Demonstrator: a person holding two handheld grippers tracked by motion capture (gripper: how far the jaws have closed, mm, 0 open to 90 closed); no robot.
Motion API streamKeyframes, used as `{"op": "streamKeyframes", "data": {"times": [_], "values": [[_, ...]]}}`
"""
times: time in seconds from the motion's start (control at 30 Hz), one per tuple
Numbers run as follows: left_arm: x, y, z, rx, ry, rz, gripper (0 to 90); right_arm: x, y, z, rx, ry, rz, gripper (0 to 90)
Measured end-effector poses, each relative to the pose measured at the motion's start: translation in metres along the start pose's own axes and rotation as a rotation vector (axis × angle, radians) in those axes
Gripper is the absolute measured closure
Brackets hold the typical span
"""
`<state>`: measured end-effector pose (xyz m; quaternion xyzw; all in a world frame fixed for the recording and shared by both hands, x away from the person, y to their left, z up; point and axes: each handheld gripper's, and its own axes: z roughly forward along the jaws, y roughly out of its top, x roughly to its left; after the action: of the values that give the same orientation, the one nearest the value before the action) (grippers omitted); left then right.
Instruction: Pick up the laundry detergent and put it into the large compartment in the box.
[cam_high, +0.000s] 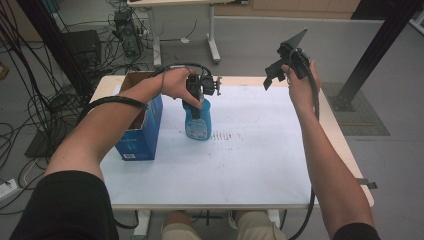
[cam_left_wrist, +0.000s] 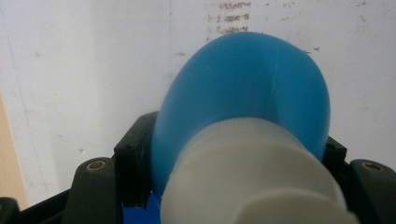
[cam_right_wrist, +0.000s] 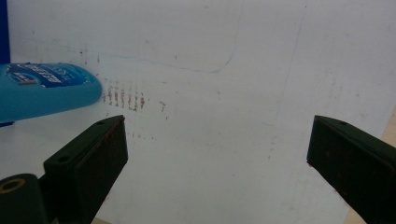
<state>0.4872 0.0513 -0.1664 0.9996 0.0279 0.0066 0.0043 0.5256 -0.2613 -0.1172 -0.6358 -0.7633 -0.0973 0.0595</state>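
The table lies mostly bare under its white cover, with wide open room right of centre. At its left edge stands a blue box, open on top. Just beside it the blue bottle stands upright, its white cap clenched by the left tool. The right tool hangs released, jaws wide apart, above the far right. The grip sits high on the cap, so the bottle could swing or slip, or clip the box wall if carried leftward low.
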Motion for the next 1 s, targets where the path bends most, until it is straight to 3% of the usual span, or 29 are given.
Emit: {"op": "streamKeyframes", "data": {"times": [1.0], "values": [[-0.0001, -0.0001, 0.0, 0.0, -0.001, -0.008, 34.5, 0.0013, -0.0004, -0.0002, 0.001, -0.003, -0.001, 5.0]]}}
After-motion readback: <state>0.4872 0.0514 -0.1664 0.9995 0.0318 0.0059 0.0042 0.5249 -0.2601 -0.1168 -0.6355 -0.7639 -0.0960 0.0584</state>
